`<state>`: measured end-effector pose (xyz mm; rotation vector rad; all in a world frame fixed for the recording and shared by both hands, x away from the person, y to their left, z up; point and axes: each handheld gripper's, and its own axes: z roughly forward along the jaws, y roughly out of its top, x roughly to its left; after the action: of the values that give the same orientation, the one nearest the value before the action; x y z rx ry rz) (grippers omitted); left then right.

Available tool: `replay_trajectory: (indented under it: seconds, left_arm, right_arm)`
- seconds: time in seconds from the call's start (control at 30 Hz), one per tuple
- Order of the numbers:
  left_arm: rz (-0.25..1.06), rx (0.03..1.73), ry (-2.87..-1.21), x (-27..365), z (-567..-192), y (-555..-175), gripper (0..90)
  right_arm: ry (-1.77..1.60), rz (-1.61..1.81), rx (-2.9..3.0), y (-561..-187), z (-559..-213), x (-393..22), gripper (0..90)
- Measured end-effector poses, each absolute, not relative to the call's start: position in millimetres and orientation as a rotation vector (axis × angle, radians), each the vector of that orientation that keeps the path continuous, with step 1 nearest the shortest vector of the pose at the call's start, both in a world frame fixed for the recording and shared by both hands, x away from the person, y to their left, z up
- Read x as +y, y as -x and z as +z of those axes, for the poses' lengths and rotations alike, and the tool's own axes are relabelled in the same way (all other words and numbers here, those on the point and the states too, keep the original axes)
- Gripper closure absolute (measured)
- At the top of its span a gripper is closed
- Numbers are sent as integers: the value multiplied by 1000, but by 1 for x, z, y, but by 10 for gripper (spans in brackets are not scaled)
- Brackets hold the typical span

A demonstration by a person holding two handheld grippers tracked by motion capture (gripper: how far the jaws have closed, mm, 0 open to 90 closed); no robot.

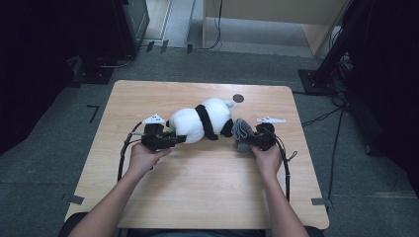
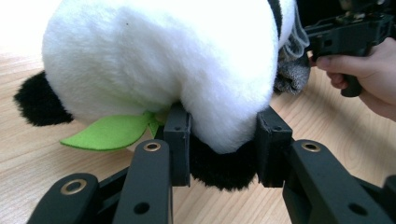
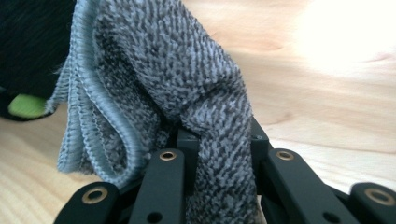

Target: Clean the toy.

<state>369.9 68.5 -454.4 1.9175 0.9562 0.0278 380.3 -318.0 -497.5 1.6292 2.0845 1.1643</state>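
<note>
On the wooden table (image 1: 207, 168), left tongs (image 1: 179, 139) clamping plush panda (image 1: 200, 121), right tongs (image 1: 245, 139) pinching grey cloth (image 1: 241, 131) beside it.

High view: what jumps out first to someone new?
A white and black plush panda lies mid-table, by far the largest thing there. The left gripper is clamped on its near end, jaws pressing into the fur, a green felt leaf beside them. The right gripper holds a bunched grey cloth by the panda's other end.

Both forearms enter from six o'clock, each hand wrapped round a gripper handle. The left gripper (image 1: 174, 139) points toward three o'clock, jaws clamped tight. The right gripper (image 1: 245, 139) points toward nine o'clock, jaws pinched together
</note>
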Motion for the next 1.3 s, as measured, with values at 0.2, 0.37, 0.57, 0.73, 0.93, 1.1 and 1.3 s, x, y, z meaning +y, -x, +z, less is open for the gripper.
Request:
replay_trajectory:
  seconds: [0.2,0.37,0.57,0.73,0.93,1.1,1.3]
  left_arm:
    - [107,886,-1958,65,-456,-359,634]
    - [140,858,-1977,60,-461,-352,617]
    - [148,862,-1993,60,-471,-349,583]
    - [163,845,-2002,62,-482,-347,544]
    - [173,850,-1975,66,-489,-346,504]
    - [232,797,-2007,66,-488,-343,437]
    - [130,801,-2034,76,-480,-349,402]
  right_arm:
    - [-1572,1297,1924,-372,-466,-328,762]
    - [-1455,1370,1897,-364,-436,-319,759]
    - [-1338,1288,1977,-364,-427,-298,756]
    - [-1335,1365,1938,-363,-416,-298,757]
    - [-1397,1458,2022,-368,-409,-284,758]
    - [-1420,1372,2079,-376,-422,-285,759]
    - [-1429,1361,2074,-378,-425,-289,758]
